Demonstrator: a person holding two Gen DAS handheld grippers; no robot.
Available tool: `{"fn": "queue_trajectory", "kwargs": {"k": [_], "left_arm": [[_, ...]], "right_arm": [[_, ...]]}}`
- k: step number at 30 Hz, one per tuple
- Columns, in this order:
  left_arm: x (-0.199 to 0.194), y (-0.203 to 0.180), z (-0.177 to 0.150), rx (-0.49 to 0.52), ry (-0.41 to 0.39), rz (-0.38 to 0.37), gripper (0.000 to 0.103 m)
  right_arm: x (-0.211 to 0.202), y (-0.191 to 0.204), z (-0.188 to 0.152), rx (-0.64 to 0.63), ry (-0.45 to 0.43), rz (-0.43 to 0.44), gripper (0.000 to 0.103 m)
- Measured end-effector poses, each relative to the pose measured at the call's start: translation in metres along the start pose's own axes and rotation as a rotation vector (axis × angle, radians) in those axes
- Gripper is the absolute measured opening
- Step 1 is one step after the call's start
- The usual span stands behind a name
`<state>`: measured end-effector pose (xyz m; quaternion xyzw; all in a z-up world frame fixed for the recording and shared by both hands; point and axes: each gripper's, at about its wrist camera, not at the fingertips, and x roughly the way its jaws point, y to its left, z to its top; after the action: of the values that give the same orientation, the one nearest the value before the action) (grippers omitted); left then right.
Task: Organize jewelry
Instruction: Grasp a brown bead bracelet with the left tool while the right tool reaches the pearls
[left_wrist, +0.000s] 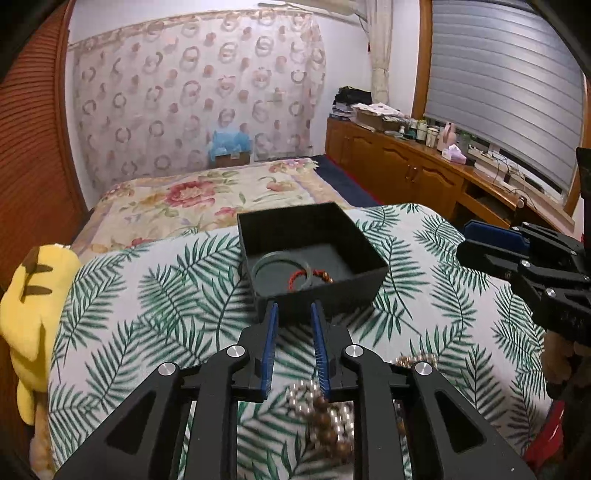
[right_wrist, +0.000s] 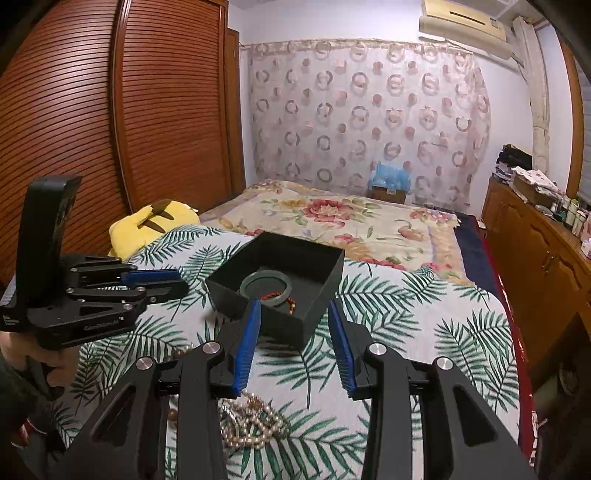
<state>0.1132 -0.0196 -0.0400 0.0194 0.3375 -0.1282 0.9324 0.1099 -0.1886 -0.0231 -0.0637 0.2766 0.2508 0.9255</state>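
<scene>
A black open box (left_wrist: 295, 225) (right_wrist: 325, 273) sits on a leaf-print cloth. Inside lie a green bangle (left_wrist: 275, 258) (right_wrist: 258, 277) and a red bead bracelet (left_wrist: 299, 277) (right_wrist: 271, 295). My left gripper (left_wrist: 293, 308) hovers just short of the box's near wall, its blue pads a little apart with nothing between them. My right gripper (right_wrist: 294, 306) stands open wider, also near the box's front corner and empty. A heap of pearl strands (right_wrist: 255, 424) and brown wooden beads (left_wrist: 325, 410) lies on the cloth under both grippers, partly hidden by the fingers.
A yellow plush toy (left_wrist: 33, 295) (right_wrist: 155, 221) lies at the left edge of the cloth. Behind are a floral bedspread (left_wrist: 207, 195) and a patterned curtain. A wooden cabinet (left_wrist: 406, 162) with bottles runs along the right. A slatted wardrobe (right_wrist: 147, 110) stands left.
</scene>
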Motion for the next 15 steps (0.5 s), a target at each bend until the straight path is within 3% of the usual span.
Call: {"fn": "queue_trajectory", "kwargs": {"k": [15], "left_arm": [[-0.008, 0.001, -0.053, -0.055, 0.084, -0.034, 0.024]], "right_arm": [[0.007, 0.001, -0.059, 0.058, 0.108, 0.011, 0.040]]}}
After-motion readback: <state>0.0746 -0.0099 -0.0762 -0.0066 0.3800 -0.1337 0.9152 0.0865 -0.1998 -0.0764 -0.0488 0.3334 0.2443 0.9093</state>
